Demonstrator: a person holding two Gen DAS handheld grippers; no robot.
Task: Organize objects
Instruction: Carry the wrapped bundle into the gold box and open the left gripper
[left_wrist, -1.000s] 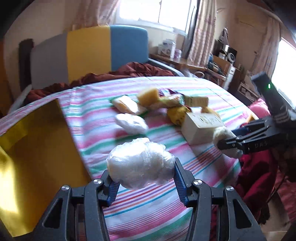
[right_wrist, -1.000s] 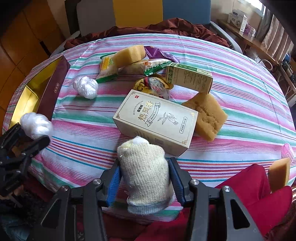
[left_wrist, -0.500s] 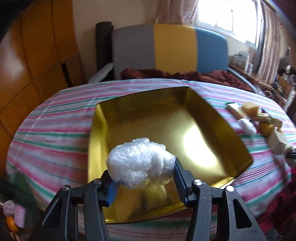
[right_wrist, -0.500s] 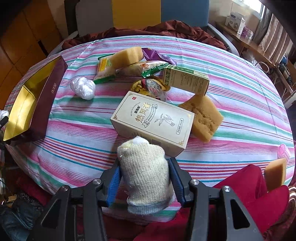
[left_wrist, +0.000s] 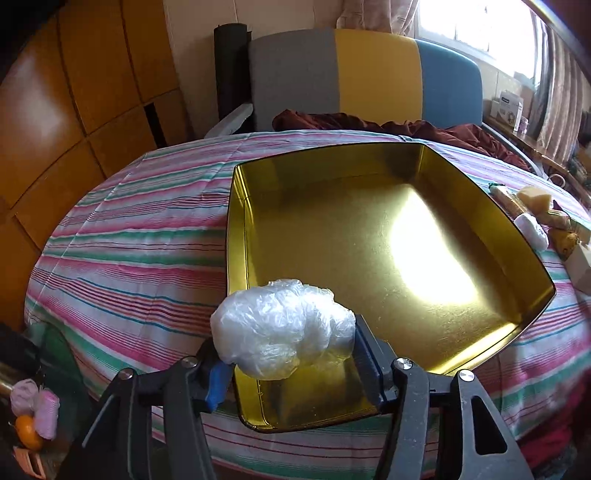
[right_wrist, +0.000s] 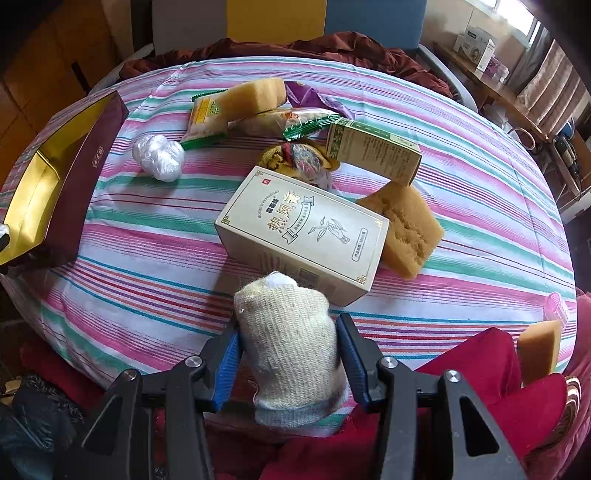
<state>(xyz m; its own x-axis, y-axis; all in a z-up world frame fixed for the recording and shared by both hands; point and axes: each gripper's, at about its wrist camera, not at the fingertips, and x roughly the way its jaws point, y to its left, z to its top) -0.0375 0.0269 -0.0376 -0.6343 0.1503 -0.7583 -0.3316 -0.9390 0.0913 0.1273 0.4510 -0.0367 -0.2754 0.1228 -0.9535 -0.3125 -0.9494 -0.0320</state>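
Note:
A crumpled clear plastic ball (left_wrist: 280, 328) sits between the jaws of my left gripper (left_wrist: 288, 354), which are opening and look loose around it. It hangs over the near corner of the gold tray (left_wrist: 332, 229), whose floor is bare. My right gripper (right_wrist: 288, 350) is shut on a rolled cream knitted sock (right_wrist: 288, 332), low over the table's front edge. Just beyond the sock lies a cream tea box (right_wrist: 303, 229). The gold tray (right_wrist: 33, 199) also shows at the far left of the right wrist view.
On the striped tablecloth (right_wrist: 147, 266) lie a second plastic ball (right_wrist: 159, 157), snack packets (right_wrist: 288, 122), two yellow sponges (right_wrist: 402, 229), a green box (right_wrist: 373, 151) and a knitted bundle (right_wrist: 299, 157). Another sponge (right_wrist: 537, 349) rests on red cloth (right_wrist: 480, 373) at the right. A chair (left_wrist: 369, 74) stands behind the table.
My left gripper swung left from the pile of objects to above the gold tray, carrying the plastic ball, and its jaws have widened. The right gripper and sock stayed put.

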